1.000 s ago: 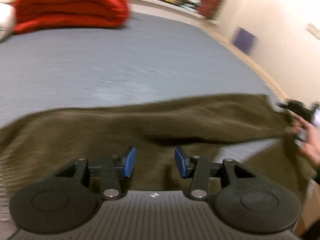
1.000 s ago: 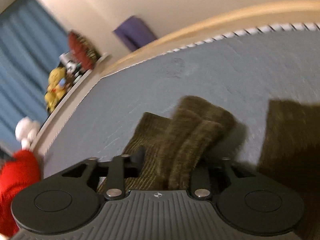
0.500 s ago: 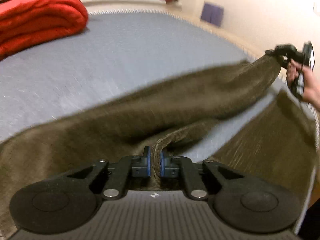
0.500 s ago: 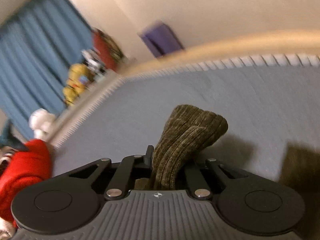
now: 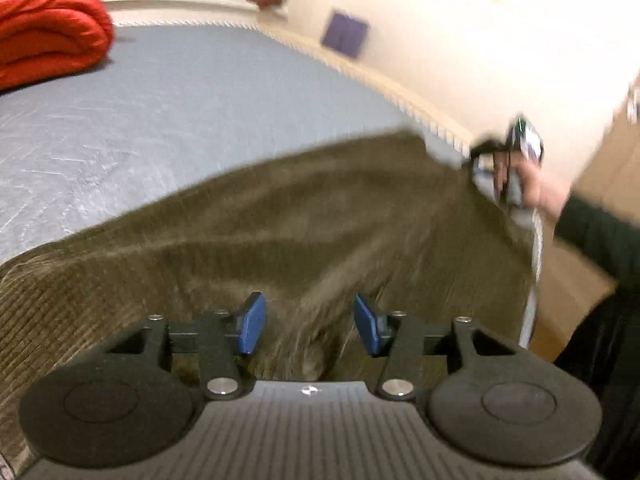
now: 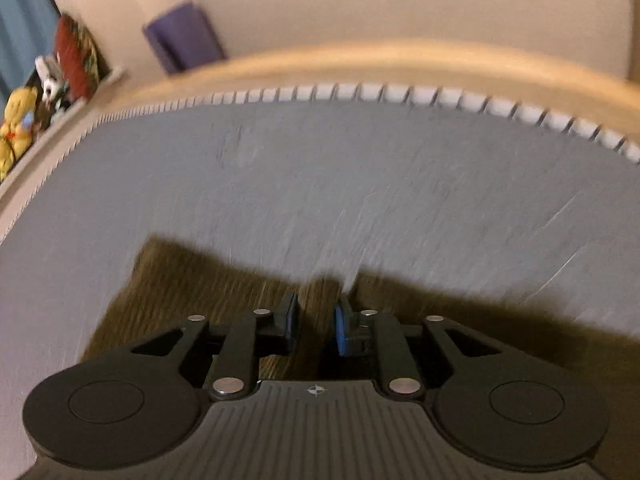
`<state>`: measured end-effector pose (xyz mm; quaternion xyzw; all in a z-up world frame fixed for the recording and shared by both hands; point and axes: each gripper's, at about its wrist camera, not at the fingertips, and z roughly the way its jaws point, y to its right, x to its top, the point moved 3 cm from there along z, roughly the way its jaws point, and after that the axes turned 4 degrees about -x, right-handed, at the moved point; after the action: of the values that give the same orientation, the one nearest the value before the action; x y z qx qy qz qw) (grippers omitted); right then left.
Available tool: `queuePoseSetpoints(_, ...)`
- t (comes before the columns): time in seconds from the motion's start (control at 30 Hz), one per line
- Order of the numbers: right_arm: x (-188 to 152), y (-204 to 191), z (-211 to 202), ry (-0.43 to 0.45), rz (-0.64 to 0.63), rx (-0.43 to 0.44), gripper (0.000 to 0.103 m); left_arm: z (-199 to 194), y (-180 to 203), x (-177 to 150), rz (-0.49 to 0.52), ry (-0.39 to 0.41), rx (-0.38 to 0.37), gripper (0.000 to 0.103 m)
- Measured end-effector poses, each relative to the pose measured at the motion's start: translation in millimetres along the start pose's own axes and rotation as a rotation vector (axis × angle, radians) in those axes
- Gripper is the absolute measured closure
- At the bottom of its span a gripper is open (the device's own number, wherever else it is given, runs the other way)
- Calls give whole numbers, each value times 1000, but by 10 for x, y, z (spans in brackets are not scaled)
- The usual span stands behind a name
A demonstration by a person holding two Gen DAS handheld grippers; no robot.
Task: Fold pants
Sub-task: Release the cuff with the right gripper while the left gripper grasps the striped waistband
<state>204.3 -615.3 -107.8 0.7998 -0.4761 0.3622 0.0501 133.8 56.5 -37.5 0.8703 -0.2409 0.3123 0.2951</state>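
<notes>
The olive corduroy pants (image 5: 304, 216) lie spread across the grey bed (image 5: 168, 108), one edge near the bed's right side. My left gripper (image 5: 306, 326) hovers over the cloth, fingers apart and empty. My right gripper (image 6: 316, 320) stands narrowly parted above the fabric's edge, gripping nothing I can confirm. Risk: with neither side pinned, the fold may slump or drift. Blur hides seam alignment.

Olive-brown ribbed corduroy pants (image 5: 320, 216): soft, matt cloth. Grey bed sheet (image 6: 320, 184): smooth, matt fabric. Left tongs (image 5: 308, 324): matt black plastic, blue pads (image 5: 252, 322).
</notes>
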Motion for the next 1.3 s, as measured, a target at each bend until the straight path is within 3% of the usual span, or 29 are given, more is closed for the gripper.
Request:
queuePoseSetpoints(0.07, 37, -55, -144, 74, -36, -23, 74, 28, -84, -39, -29, -5, 33, 53)
queuePoseSetpoints(0.1, 27, -70, -187, 91, -48, -20, 74, 141, -135, -70, -41, -45, 59, 64)
queuePoseSetpoints(0.17, -2, -105, -247, 93, -56, 24, 74, 400, -228, -271, -67, -185, 97, 65)
queuePoseSetpoints(0.2, -22, -115, -277, 88, -59, 44, 74, 459, -240, -356, -68, -214, 88, 65)
queuePoseSetpoints(0.27, -45, -178, -352, 91, -70, 72, 74, 369, -218, -322, -63, -180, 90, 65)
queuePoseSetpoints(0.4, -45, -305, -663, 126, -107, 178, 73, -128, -311, -166, -77, -28, 138, 64)
queuePoseSetpoints(0.53, -43, -557, -1088, 191, -205, 283, 63, -633, -772, -256, -203, 72, 324, 62)
queuePoseSetpoints(0.7, -75, -803, -1698, 237, -304, 416, 59, -1103, -1417, -561, -391, 87, 542, 62)
queuePoseSetpoints(0.83, -187, -1011, -2308, 264, -354, 531, 53, -1359, -1698, -839, -501, 71, 548, 56)
queuePoseSetpoints(0.97, -552, -1092, -2901, 232, -404, 679, 47, -1277, -1776, -1091, -492, -39, 532, 56)
queuePoseSetpoints(1.1, -1208, -1086, -3287, 151, -521, 813, 45, -1319, -1734, -1115, -518, -22, 523, 69)
queuePoseSetpoints(1.2, -1814, -1094, -3447, 57, -609, 896, 44, -1351, -1586, -1012, -425, -10, 602, 71)
queuePoseSetpoints(1.3, -2458, -1198, -3534, -72, -751, 952, 44, -1442, -1516, -991, -434, 68, 585, 71)
